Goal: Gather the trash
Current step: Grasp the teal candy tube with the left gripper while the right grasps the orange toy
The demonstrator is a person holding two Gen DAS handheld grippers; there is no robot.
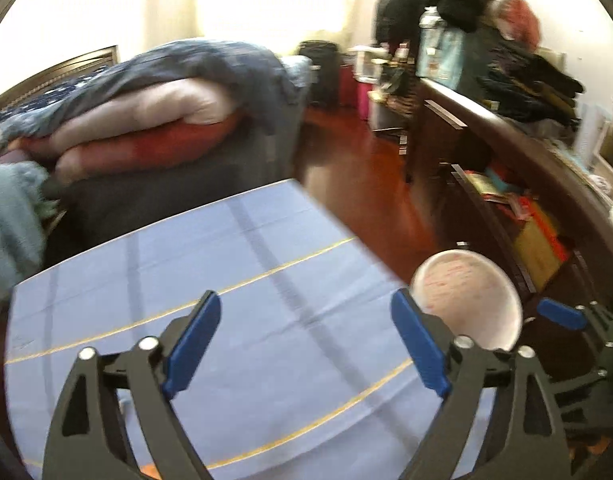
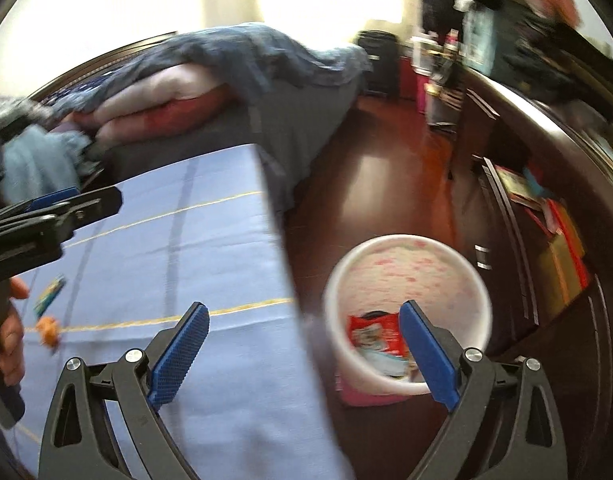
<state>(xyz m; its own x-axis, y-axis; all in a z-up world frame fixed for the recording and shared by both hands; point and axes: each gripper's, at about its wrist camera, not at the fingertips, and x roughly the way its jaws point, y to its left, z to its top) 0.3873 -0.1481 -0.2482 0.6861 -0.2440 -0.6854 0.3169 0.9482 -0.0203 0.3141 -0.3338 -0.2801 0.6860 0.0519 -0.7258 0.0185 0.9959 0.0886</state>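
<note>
Fingers on both my grippers gape wide, holding nothing: left gripper point(image 1: 306, 344) over the blue-clothed desk point(image 1: 186, 280), right gripper point(image 2: 302, 352) straddling its edge. Just beyond my right fingers stands the white bin point(image 2: 406, 308) on the floor (a red wrapper point(image 2: 376, 332) inside). Small scraps point(image 2: 48, 330) lie on the desk, left of those fingers.

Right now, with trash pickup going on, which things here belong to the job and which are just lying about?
Part of the job:
- white bin on the floor, red wrapper inside
- orange scrap on the blue tablecloth
- small colourful wrapper beside it
- both tongs open: left, right

Just lying about:
- bedding pile
- dark dresser
- black suitcase
</note>
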